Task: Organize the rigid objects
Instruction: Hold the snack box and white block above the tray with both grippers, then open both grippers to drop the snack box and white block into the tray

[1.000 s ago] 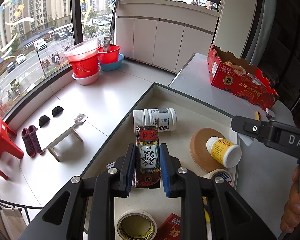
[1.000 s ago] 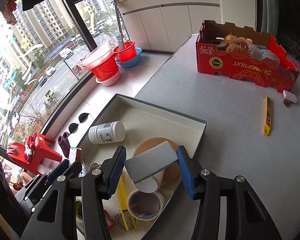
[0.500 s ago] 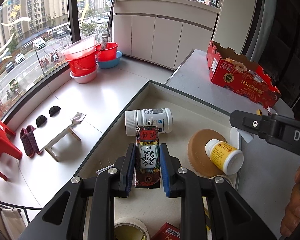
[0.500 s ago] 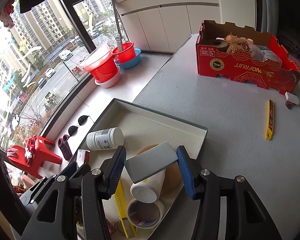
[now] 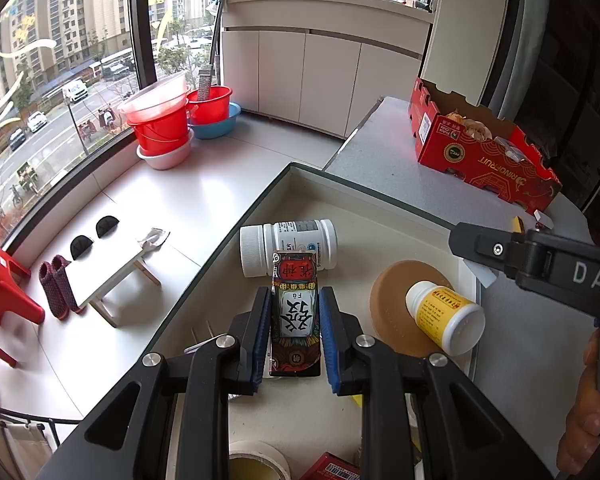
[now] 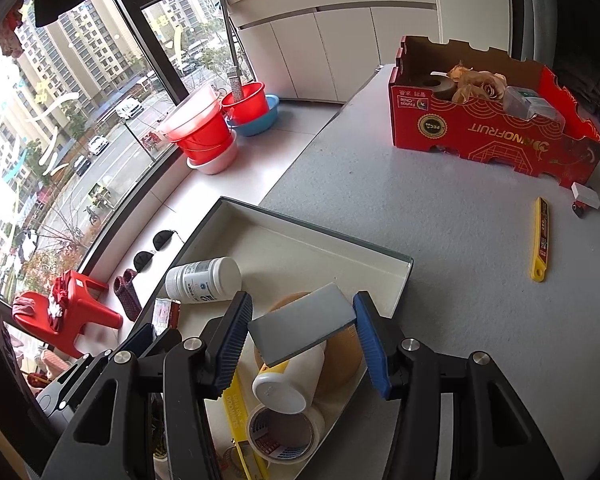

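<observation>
A patterned card box (image 5: 296, 316) is grasped between the left gripper (image 5: 295, 334) fingers above the white tray (image 5: 364, 200), while a grey flat block (image 6: 302, 330) is clamped by the right gripper (image 6: 302, 344) over the tray.

soft daylight from the window (image 5: 60, 80) lit both views evenly; fisheye edges bent and darkened, shadows stayed faint.
</observation>
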Motion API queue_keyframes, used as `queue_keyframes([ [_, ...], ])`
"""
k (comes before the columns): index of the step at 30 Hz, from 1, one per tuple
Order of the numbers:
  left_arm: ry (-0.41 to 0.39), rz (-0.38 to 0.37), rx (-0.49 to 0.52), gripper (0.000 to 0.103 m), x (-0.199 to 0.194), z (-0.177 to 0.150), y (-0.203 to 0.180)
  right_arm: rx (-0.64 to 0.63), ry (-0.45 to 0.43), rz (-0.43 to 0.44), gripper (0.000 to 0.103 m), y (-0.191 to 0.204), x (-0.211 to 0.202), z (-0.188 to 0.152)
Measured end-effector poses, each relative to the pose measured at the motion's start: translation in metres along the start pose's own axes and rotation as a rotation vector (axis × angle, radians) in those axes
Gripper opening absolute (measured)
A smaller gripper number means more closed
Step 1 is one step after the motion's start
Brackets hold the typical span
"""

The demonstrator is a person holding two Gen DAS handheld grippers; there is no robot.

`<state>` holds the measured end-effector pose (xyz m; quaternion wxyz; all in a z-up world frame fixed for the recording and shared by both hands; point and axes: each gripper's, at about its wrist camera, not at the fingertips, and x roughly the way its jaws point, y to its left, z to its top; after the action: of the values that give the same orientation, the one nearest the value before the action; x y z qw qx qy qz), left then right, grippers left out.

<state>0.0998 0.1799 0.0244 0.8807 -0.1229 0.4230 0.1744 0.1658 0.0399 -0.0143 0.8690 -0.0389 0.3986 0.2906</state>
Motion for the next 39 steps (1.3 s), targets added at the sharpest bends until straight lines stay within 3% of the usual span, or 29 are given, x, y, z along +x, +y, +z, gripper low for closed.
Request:
queue_keyframes([
  [34,0.038,0.007,0.004,0.026,0.013,-0.007,0.006,-0.008,0.047,-0.001,0.053,0.007,0.023,-0.002],
  [36,0.045,0.003,0.005,0.033,0.016,-0.008,0.005,-0.014,0.059,-0.001,0.053,0.007,0.027,-0.003],
  [38,0.042,0.007,0.0,0.078,0.016,-0.01,0.007,-0.021,0.07,0.001,0.057,0.007,0.029,-0.005],
  [39,0.033,0.015,-0.01,0.085,0.014,-0.011,0.008,-0.024,0.072,-0.001,0.07,0.007,0.028,-0.005],
])
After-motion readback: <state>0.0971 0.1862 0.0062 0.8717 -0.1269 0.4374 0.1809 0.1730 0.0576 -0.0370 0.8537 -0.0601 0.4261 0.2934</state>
